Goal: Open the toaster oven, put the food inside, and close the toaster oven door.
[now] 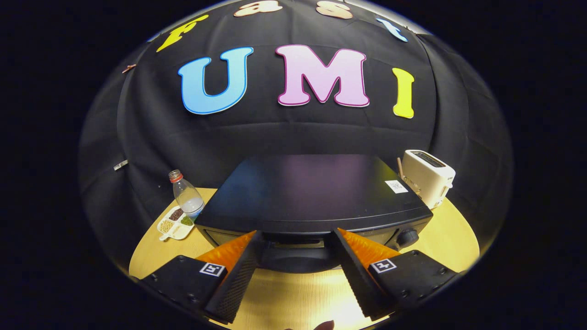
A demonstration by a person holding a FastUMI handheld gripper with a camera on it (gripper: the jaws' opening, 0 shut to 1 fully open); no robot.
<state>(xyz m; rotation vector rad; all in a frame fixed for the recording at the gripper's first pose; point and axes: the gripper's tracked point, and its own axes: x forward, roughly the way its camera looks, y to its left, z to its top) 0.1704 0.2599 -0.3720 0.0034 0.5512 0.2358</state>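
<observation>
Toaster oven (312, 197): we judge its door unopened, no food loaded. Our gripper (297, 245) spread wide, fingertips flanking the door handle (297, 238), gripping nothing.

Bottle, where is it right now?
In the gripper view, the bottle stands on the table left of the toaster oven, just behind the snack tray, beyond the open gripper.
</observation>
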